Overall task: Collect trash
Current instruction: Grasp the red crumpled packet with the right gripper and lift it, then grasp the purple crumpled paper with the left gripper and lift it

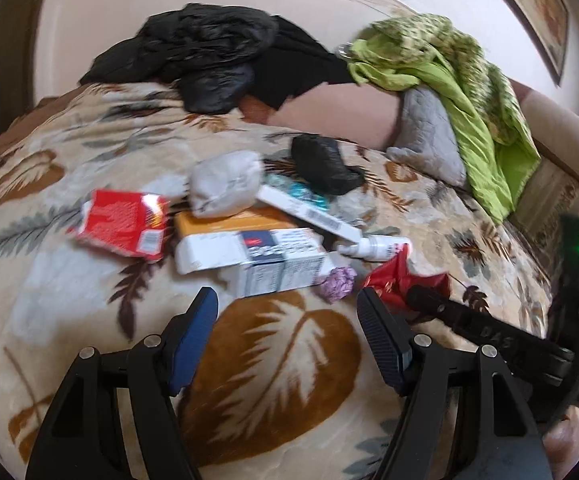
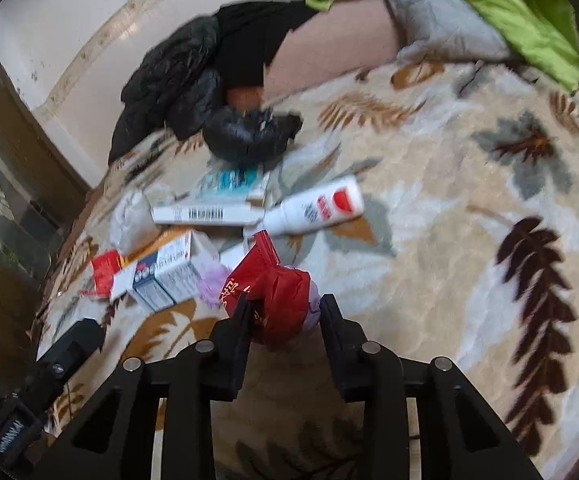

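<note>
Where trash ends, bare blanket (image 2: 449, 240) (rightward).

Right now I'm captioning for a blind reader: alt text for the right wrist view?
The right gripper is closed on a crumpled red wrapper on a leaf-patterned blanket. Beyond lie boxes, a white bottle and black bags.

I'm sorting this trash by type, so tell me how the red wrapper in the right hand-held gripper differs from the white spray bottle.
The red wrapper is crumpled and soft; the white spray bottle is rigid and smooth. The wrapper sits between the right hand-held gripper fingers, which press on it; the bottle lies free on its side on the blanket. Both carry red printing.
</note>
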The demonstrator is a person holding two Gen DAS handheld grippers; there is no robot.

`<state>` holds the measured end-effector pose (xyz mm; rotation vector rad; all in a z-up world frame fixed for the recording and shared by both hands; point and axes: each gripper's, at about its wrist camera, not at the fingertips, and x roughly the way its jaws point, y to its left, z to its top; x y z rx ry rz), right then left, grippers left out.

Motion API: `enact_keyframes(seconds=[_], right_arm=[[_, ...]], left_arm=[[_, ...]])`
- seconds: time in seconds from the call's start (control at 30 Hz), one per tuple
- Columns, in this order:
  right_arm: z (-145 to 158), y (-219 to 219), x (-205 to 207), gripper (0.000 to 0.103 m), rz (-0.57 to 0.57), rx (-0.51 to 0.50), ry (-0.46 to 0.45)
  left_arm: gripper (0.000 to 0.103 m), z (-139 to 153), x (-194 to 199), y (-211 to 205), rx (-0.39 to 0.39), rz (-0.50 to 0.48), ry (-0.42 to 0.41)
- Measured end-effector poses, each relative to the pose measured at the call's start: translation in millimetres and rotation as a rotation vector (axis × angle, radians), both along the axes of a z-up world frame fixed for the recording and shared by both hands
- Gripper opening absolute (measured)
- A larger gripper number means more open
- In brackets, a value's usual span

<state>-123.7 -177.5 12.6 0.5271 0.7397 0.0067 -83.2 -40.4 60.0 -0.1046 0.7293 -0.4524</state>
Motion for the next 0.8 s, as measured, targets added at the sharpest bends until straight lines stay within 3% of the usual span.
enact_keyframes(seconds=[0.1,0.2,0.33,0.67,0.8], right_arm=[[15,-10,-18,0.035,-0.07,-0.038,-0.056],[25,-26,-38,0.035,-0.141,-0.037,-0.092],[28,-45,-51,0.035,-0.197,0.005,-0.106],[30,-45,-54,0.035,-0.182,0.035,-0.128],[31,-46,-54,0.035,-0.177,0.037,-0.132]], left_arm=[[0.07,-3,5,-21,0.021,-0.076,0.012],[0.062,-12,10,-42,0.051,-0.14,0.047],[0.061,-20,14,-56,0.1,-0.148,0.057],[0.056,-36,32,-57,0.106,-0.156,0.117],[0.049,-42,42,-65,0.113,-0.165,0.136]])
